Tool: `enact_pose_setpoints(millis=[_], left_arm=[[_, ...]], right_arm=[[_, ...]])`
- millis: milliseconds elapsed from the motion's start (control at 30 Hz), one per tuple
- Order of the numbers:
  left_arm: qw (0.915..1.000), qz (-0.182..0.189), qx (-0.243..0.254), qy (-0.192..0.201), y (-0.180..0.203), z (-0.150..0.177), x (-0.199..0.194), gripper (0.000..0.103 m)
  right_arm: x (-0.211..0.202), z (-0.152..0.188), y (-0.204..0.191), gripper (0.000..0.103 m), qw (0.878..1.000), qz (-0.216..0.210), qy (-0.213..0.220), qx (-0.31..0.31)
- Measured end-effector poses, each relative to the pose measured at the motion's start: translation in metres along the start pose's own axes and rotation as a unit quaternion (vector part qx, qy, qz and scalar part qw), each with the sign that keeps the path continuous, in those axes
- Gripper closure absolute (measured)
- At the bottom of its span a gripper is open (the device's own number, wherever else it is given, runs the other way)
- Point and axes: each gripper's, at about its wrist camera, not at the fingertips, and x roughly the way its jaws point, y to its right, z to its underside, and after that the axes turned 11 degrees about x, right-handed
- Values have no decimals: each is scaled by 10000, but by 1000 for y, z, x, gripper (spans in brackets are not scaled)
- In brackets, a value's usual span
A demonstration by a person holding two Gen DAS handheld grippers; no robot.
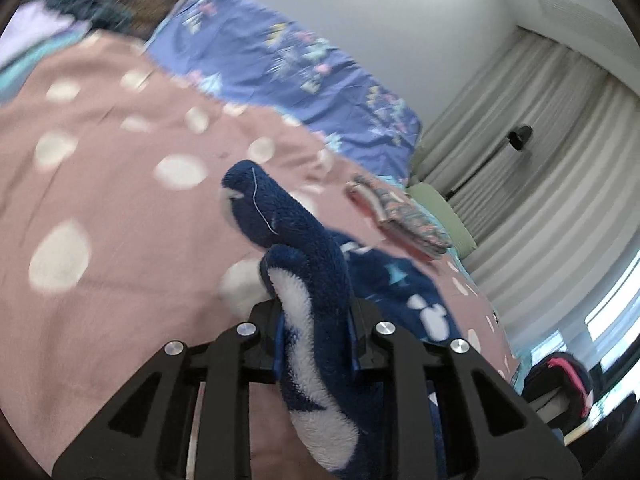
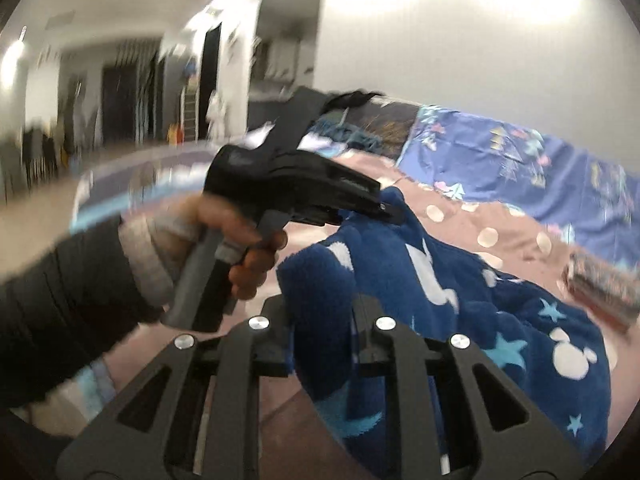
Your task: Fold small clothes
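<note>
Over the pink dotted bedspread (image 1: 120,200): left gripper (image 1: 316,320) clamped on a bunched edge of the navy fleece garment (image 1: 304,248); right gripper (image 2: 322,328) pinching another fold. Garment lifted between them, rest trailing on bed.

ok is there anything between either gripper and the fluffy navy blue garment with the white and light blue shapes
Nothing visible. The left gripper and the right gripper are each shut directly on the fluffy navy garment, holding it above the pink spotted bedspread.

Both grippers, right gripper (image 2: 320,336) and left gripper (image 2: 386,210), clamped on blue fleece garment (image 2: 480,320).
</note>
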Motion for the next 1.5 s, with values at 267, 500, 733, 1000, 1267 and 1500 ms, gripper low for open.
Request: enact_pose_setpoints(millis=[267, 500, 733, 1000, 1267, 1500], left_arm=[[9948, 210, 977, -186, 114, -55, 45, 79], [9773, 229, 1920, -862, 217, -65, 130, 79], [9370, -494, 2699, -2164, 283, -15, 269, 73], [9121, -670, 3151, -2535, 296, 14, 301, 50], [9262, -568, 3420, -1486, 302, -15, 203, 48], [8984, -1221, 3840, -1747, 263, 23, 185, 40]], right_arm=[[-81, -23, 111, 85, 9813, -193, 704, 1782], [-146, 14, 217, 85, 9395, -231, 1019, 3262], [-170, 89, 310, 85, 8850, -17, 690, 4605], [-157, 172, 360, 82, 8092, -541, 160, 5848], [-158, 151, 360, 83, 8216, -850, 229, 5632], [-150, 140, 347, 74, 8493, -602, -192, 5241]])
